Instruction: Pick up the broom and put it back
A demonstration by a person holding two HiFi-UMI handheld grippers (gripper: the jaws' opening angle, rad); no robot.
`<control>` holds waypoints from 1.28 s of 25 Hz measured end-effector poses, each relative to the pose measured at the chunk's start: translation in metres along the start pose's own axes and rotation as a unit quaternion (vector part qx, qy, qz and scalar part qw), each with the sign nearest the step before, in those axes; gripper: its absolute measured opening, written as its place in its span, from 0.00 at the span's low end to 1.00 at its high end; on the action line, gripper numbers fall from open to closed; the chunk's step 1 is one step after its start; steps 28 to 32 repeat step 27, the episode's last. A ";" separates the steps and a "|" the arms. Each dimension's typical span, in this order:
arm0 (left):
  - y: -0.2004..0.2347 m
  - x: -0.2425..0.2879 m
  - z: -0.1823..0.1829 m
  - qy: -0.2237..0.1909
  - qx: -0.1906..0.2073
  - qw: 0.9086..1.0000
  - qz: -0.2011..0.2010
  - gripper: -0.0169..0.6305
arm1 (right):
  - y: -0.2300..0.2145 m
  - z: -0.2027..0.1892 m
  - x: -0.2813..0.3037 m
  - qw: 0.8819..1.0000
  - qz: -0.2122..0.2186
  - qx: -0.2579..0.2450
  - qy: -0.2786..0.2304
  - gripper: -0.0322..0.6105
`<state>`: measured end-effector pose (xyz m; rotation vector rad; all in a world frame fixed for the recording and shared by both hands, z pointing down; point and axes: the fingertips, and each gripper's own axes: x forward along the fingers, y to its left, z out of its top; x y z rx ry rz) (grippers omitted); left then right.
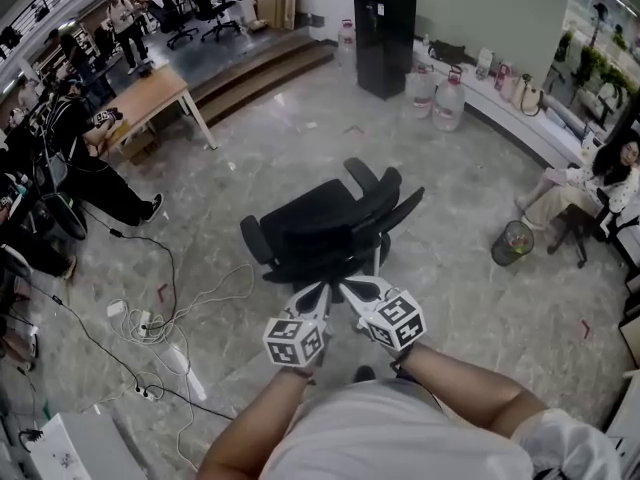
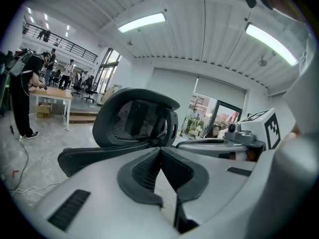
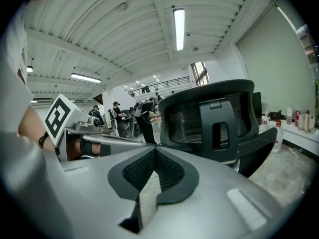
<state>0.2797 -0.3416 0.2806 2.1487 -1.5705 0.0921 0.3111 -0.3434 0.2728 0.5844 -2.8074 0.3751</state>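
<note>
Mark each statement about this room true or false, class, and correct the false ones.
1. A black office chair stands just in front of both grippers. True.
2. The right gripper has its fingers wide apart. False: they are together, with nothing between them.
3. The left gripper is clamped on the chair's armrest. False: its fingers are together on nothing.
4. A black cabinet stands at the far side of the room. True.
5. The water bottles stand on top of the cabinet. False: they stand on the floor beside it.
</note>
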 end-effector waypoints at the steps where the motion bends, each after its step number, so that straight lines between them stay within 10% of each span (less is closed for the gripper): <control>1: 0.000 0.000 0.000 0.000 0.001 1.000 0.001 0.04 | 0.002 0.000 0.002 1.000 0.003 -0.001 0.000 0.05; 32: -0.007 0.003 -0.006 0.004 -0.001 1.000 0.003 0.04 | 0.002 0.001 0.006 1.000 0.014 0.007 0.007 0.05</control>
